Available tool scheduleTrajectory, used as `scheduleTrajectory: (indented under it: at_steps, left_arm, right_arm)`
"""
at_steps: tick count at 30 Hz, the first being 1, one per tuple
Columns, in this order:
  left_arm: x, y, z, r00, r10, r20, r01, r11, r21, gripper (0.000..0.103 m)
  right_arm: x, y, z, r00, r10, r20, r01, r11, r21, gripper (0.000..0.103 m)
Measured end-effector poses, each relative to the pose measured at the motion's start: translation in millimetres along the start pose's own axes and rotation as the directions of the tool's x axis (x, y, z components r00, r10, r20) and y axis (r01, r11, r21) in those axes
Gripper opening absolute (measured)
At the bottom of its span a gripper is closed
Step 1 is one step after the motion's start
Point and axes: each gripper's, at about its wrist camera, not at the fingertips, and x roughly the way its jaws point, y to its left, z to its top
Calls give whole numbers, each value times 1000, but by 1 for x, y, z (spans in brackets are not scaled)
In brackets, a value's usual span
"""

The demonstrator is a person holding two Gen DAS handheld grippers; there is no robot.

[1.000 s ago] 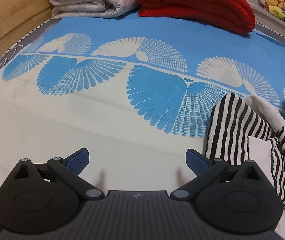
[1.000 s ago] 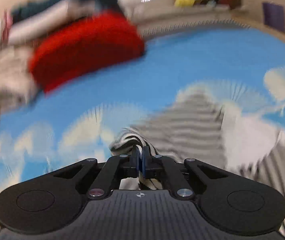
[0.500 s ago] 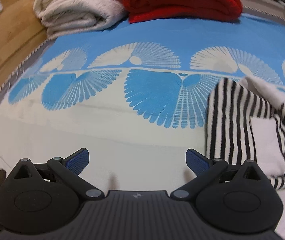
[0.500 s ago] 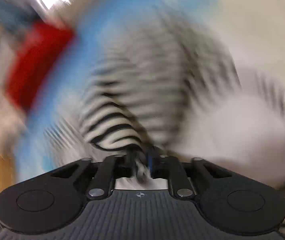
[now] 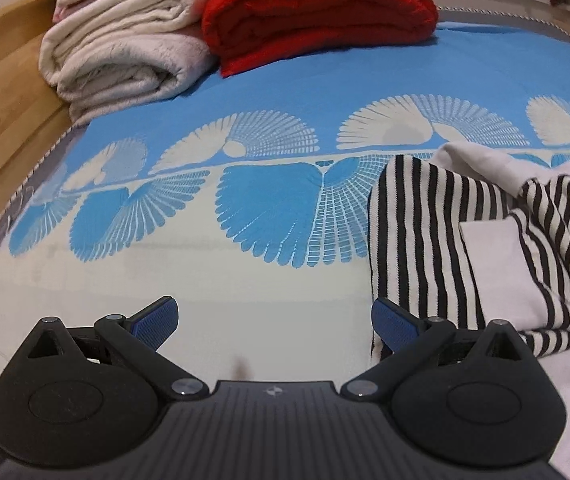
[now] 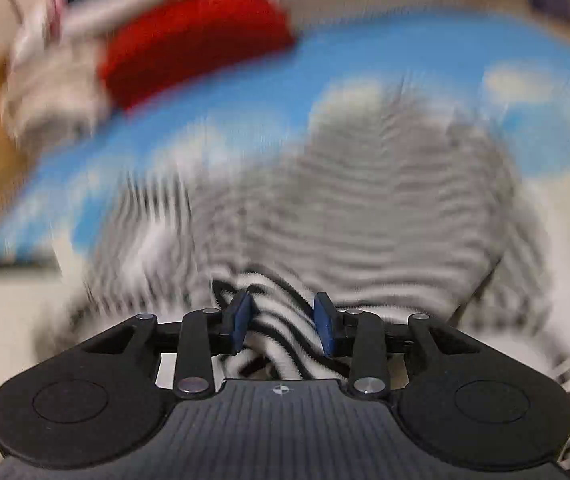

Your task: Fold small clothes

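Nearest in the left wrist view: left gripper point(image 5: 275, 320), jaws spread wide and empty, poised low over the pale lower part of the bedspread point(image 5: 245, 288), probably readied to take a hem. Just past its right-hand pad, from 3 o'clock up toward 1 o'clock, the black-and-white striped garment point(image 5: 425, 240), rumpled, a plain white panel showing among the stripes; cloth touching or just beside that pad, none between the jaws. Beyond, at 12 o'clock, blue fan motifs across the bedspread. Farthest, at 11 o'clock, folded cream blankets point(image 5: 125, 56), and beside them at 12 o'clock a folded red blanket point(image 5: 317, 12), seemingly stacked at the head of the bed to leave room for folding. Wooden bed frame point(image 5: 1, 92) at 10 o'clock.

In the right wrist view, heavily motion-blurred: right gripper point(image 6: 283, 320), jaws part-way apart, a bunched fold of the striped garment point(image 6: 285, 320) lying between the pads; gripped or loose, impossible to tell. Rest of the garment spreading ahead toward 12 o'clock, smeared grey by blur. Judged stage: early, garment unflattened, no fold made.
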Motion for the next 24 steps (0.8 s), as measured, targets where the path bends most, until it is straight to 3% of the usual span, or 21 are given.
scheduleTrajectory:
  at_steps: [1, 4, 6, 10, 12, 14, 16, 19, 22, 24]
  left_arm:
    - [0, -1, -1, 1000, -3, 2, 3, 1000, 7, 103]
    - [-1, 2, -1, 1000, -19, -1, 19, 1000, -2, 103]
    - [-4, 2, -2, 999, -35, 2, 35, 999, -1, 103]
    - [-14, -2, -10, 997, -61, 47, 59, 997, 48, 103]
    - [-23, -1, -19, 994, -82, 76, 76, 994, 75, 103]
    - [-37, 3, -32, 990, -104, 96, 94, 990, 103, 103]
    - [-59, 11, -49, 983, -139, 120, 125, 985, 117, 103]
    - [-92, 25, -83, 974, -184, 129, 169, 978, 119, 103]
    - [-114, 34, -130, 971, -227, 78, 218, 969, 114, 103]
    - [-124, 37, -158, 968, -248, 42, 242, 963, 114, 103]
  right_arm:
    - [7, 7, -7, 999, -18, -42, 17, 1000, -10, 38]
    - [-3, 20, -2, 999, -47, 3, 48, 996, -74, 38]
    - [-20, 28, 3, 998, -6, 63, 11, 997, -80, 38]
    - [-1, 34, -6, 1000, -21, -19, 18, 988, -150, 47]
    - [-12, 37, -13, 999, -24, 30, 29, 982, -188, 48]
    - [-39, 41, -16, 997, 21, 77, -8, 985, -170, 53]
    - [-84, 39, -24, 983, 68, 168, -42, 987, -158, 71]
    - [-139, 41, -50, 962, 66, 266, -25, 988, -156, 83]
    - [-183, 33, -93, 955, 21, 295, 28, 987, -159, 84]
    - [-204, 25, -122, 952, -60, 299, 111, 981, -159, 84]
